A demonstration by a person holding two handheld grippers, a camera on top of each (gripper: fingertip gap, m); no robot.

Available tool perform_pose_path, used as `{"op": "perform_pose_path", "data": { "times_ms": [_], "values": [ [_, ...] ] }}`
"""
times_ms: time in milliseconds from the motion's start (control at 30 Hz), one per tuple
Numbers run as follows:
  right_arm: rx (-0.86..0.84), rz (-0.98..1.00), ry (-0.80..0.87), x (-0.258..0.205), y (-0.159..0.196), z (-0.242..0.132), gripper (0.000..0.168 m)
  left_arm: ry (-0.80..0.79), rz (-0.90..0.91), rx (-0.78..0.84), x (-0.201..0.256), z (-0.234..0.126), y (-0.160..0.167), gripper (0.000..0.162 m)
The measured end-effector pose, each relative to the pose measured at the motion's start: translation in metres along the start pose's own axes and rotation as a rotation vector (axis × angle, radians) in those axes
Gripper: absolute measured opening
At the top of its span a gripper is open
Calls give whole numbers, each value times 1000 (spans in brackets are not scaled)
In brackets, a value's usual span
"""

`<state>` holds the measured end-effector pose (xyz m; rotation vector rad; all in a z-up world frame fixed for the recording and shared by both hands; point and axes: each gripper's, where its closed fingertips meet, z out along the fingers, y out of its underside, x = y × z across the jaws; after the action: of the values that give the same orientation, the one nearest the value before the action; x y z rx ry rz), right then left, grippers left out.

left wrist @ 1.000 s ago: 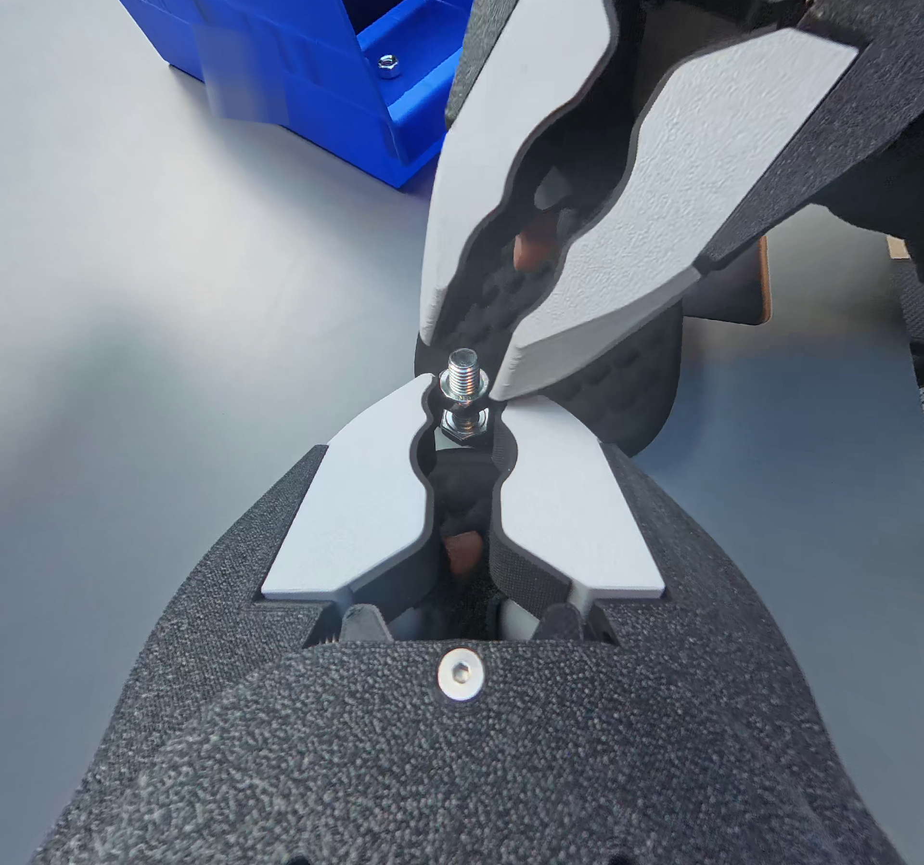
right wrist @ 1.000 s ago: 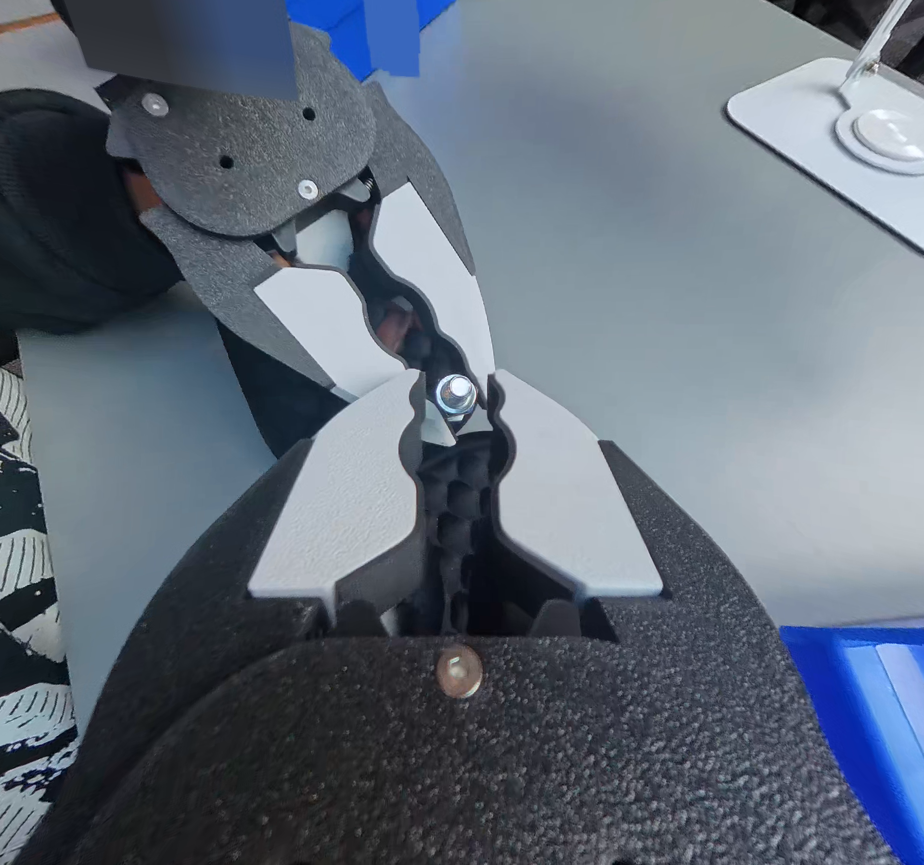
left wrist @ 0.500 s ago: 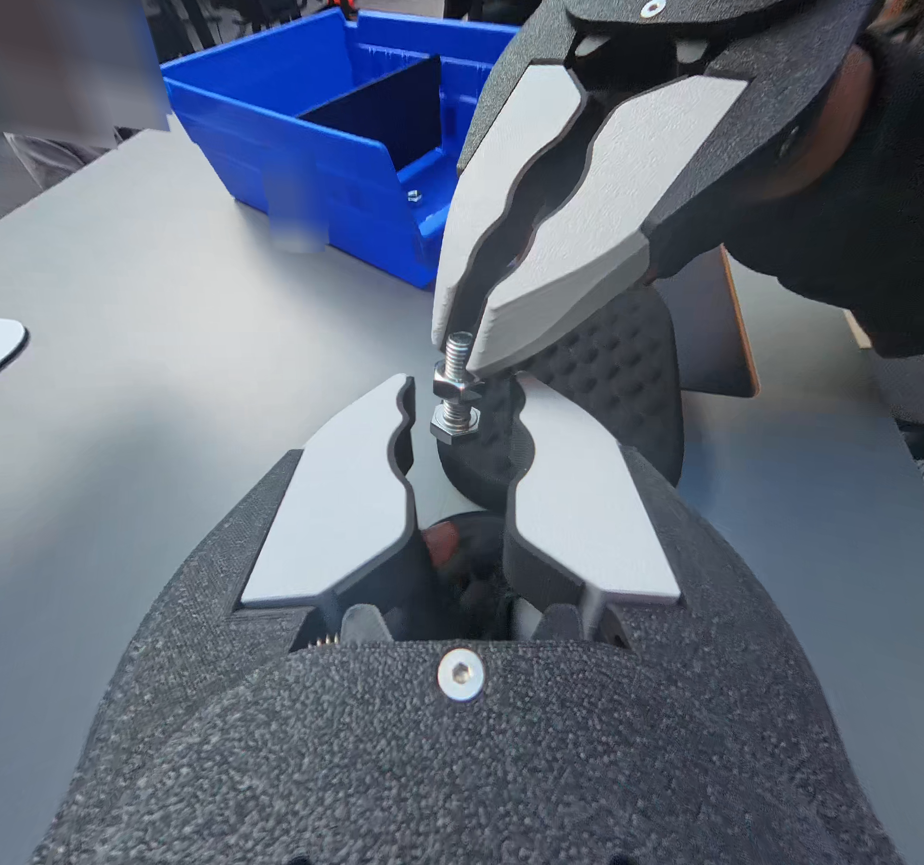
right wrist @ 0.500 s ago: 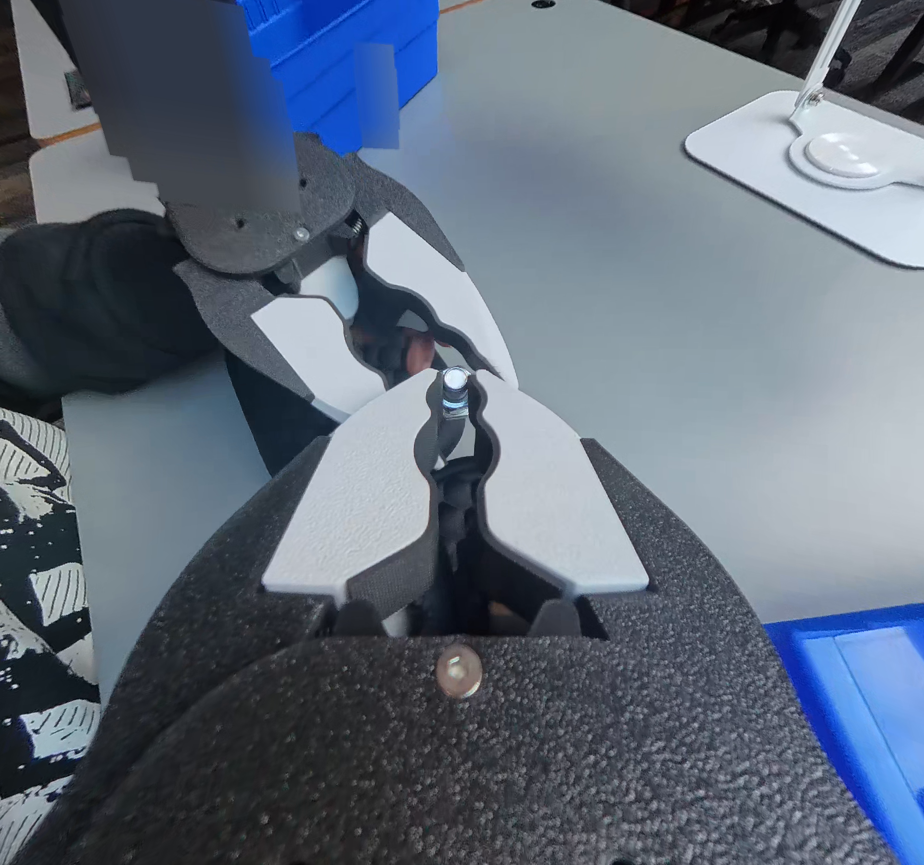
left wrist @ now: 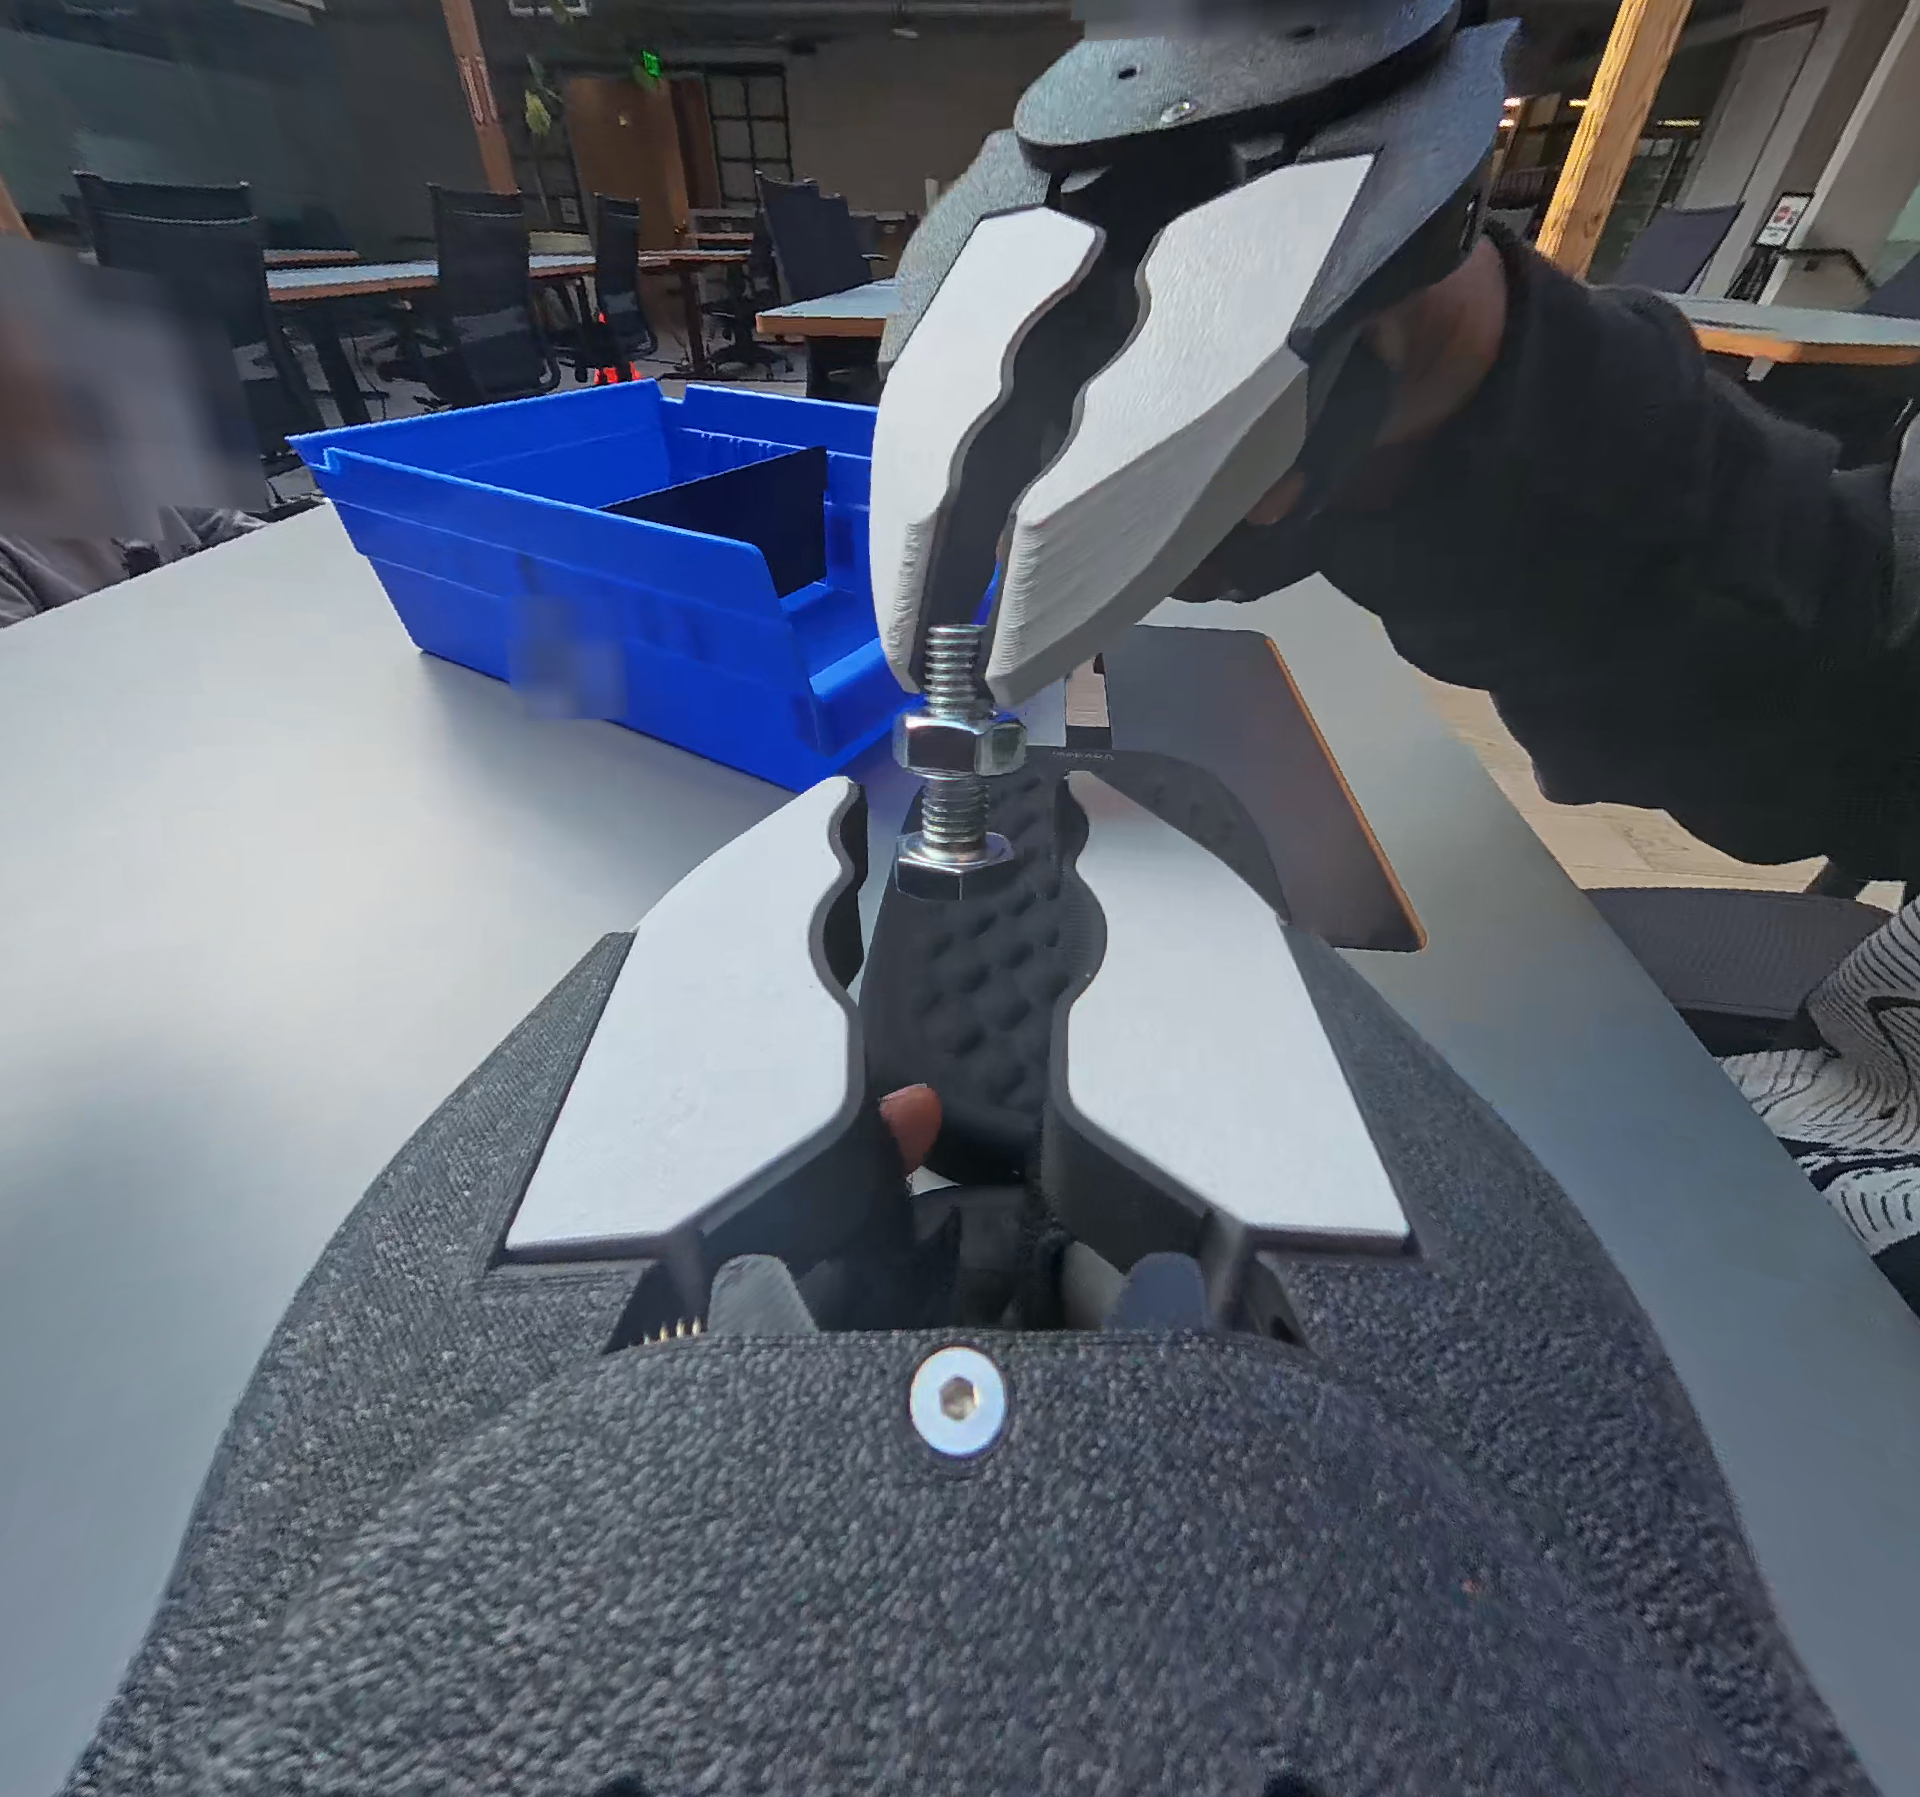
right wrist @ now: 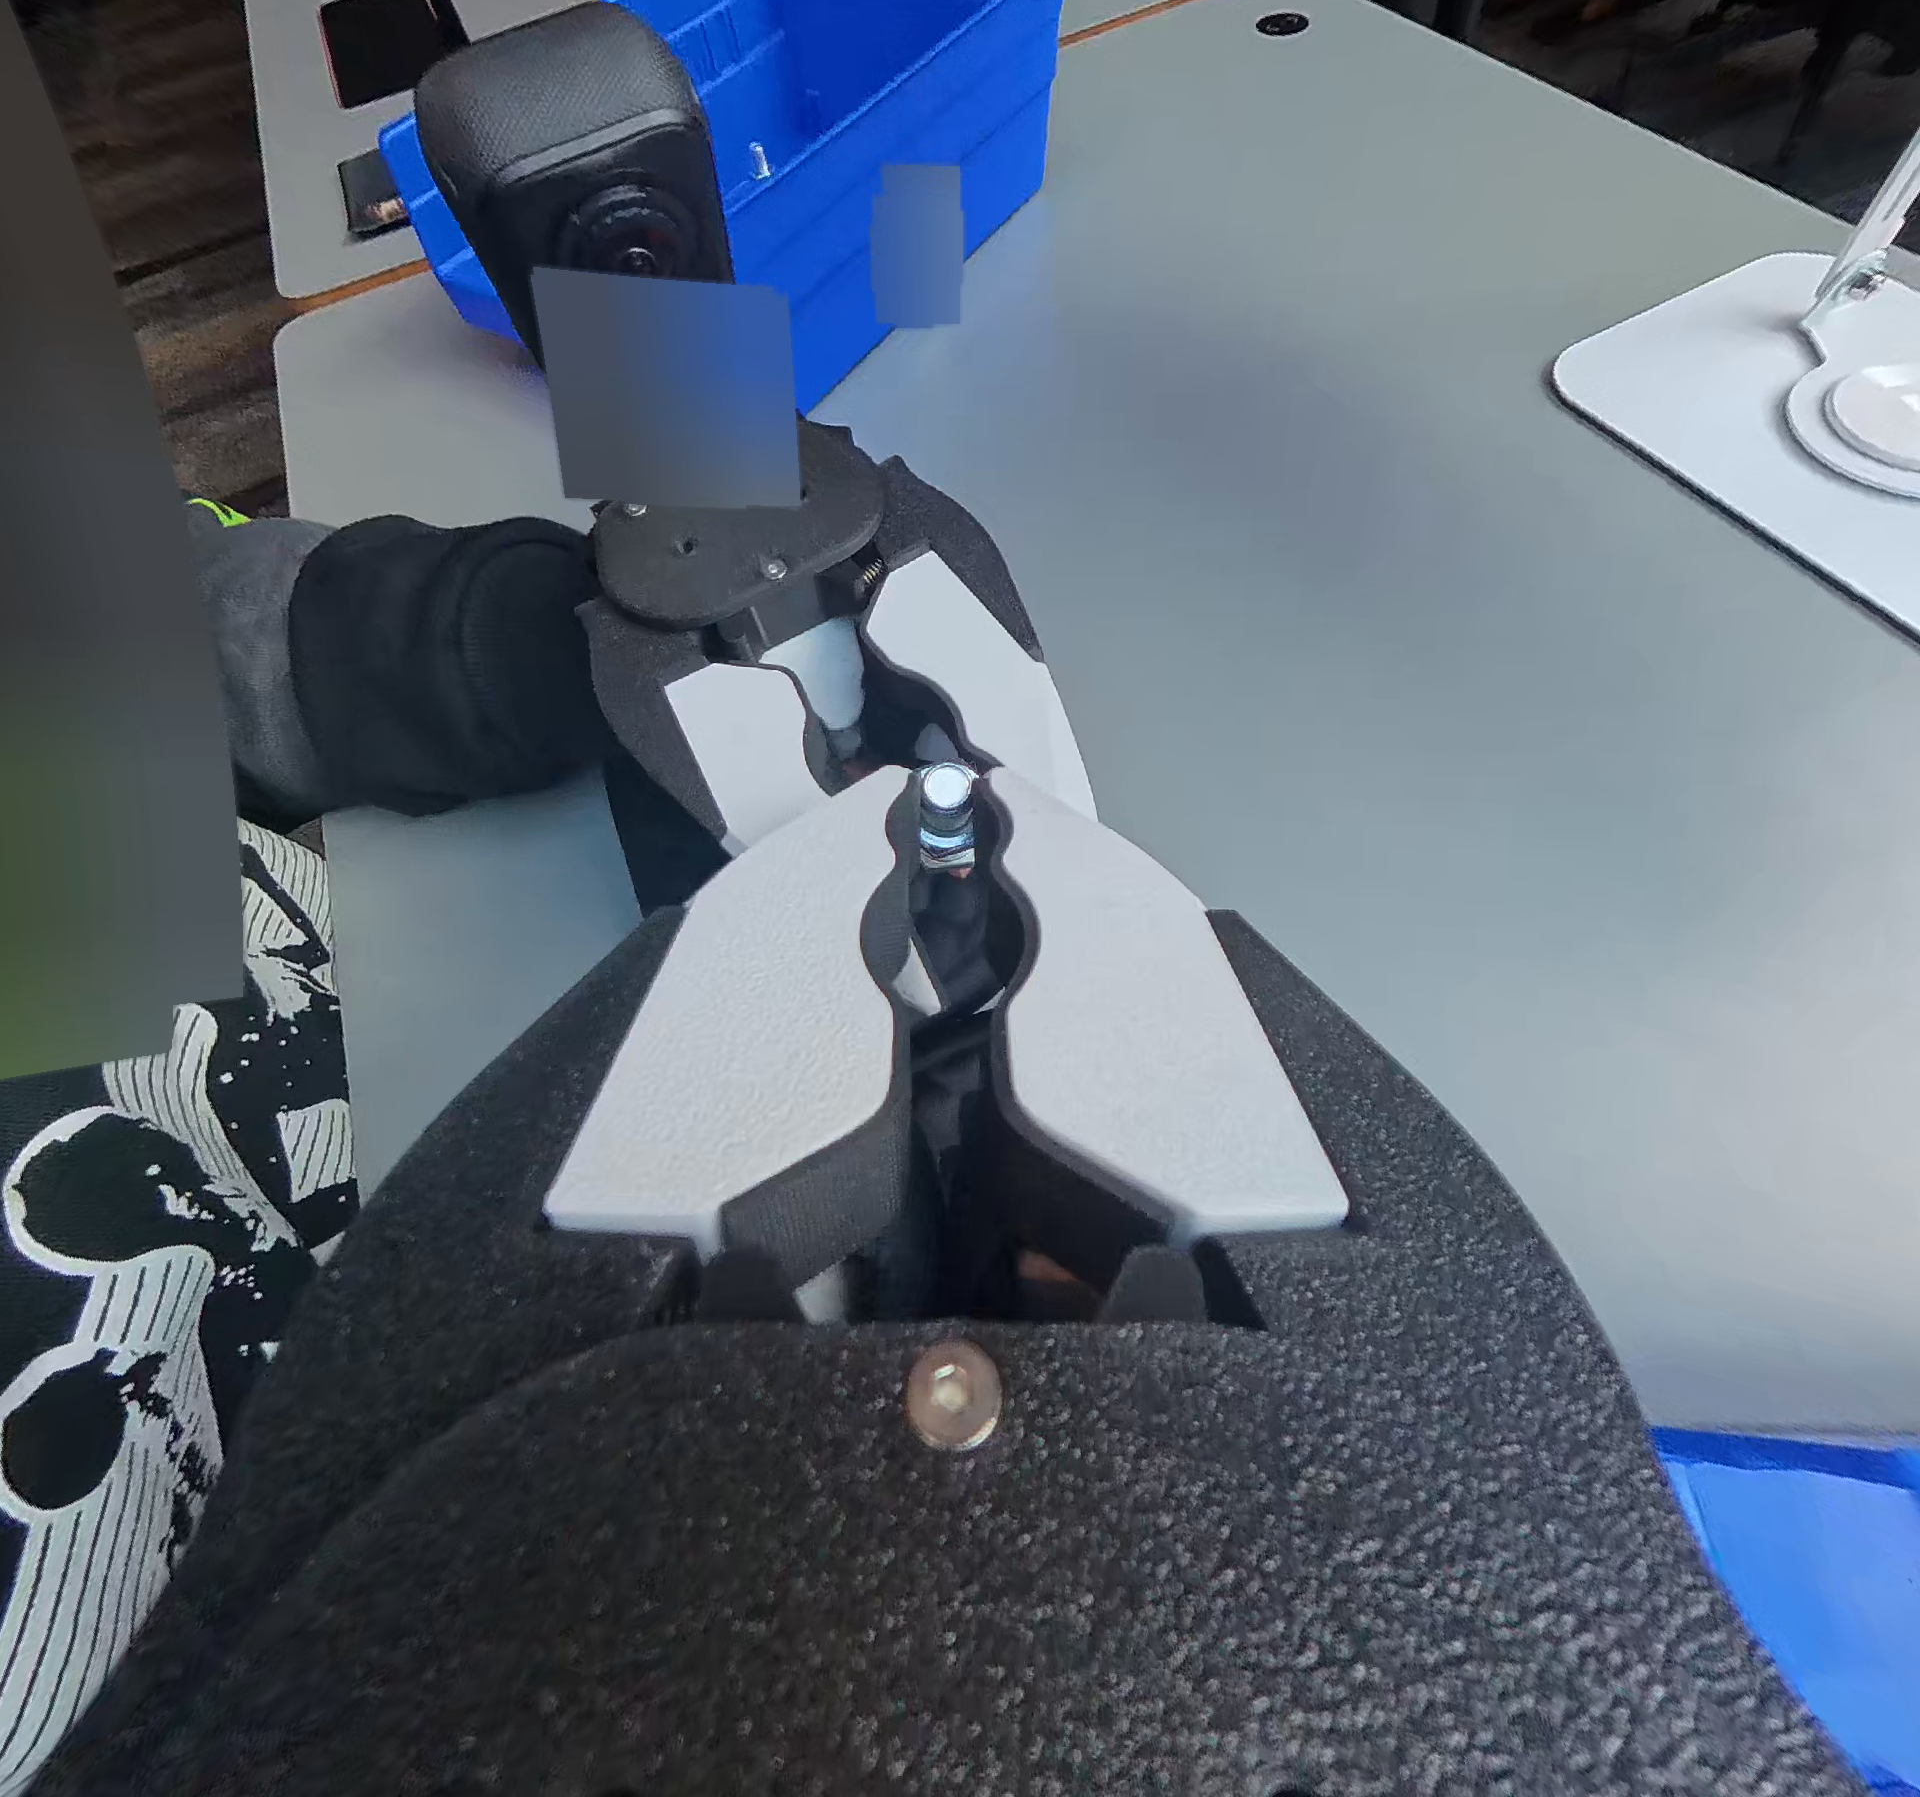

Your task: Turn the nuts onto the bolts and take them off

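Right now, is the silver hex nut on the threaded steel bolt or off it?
On: silver hex nut sits midway along threaded steel bolt.

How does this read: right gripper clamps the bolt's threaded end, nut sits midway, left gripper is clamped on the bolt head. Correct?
Not quite. The left wrist view shows the left gripper open, its fingers apart either side of the bolt head. The right gripper does clamp the bolt's threaded end, with the nut midway.

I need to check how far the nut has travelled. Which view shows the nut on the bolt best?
The left wrist view: the nut sits side-on, partway down the bolt, threads visible above and below. The right wrist view looks down the bolt's end, so the nut is mostly hidden.
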<state>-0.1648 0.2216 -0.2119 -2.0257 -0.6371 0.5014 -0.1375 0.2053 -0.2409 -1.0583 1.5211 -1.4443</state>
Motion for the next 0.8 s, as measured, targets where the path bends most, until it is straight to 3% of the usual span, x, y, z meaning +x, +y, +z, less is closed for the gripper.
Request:
{"op": "perform_pose_path", "data": {
  "times_ms": [333, 800],
  "values": [
    [-120, -78, -3, -4, 4, -4, 8, 7, 73, -92, 8, 7, 12, 28],
    [-116, -43, 31, -1, 5, -5, 8, -29, 67, -89, 3, 7, 11, 16]
  ]
}}
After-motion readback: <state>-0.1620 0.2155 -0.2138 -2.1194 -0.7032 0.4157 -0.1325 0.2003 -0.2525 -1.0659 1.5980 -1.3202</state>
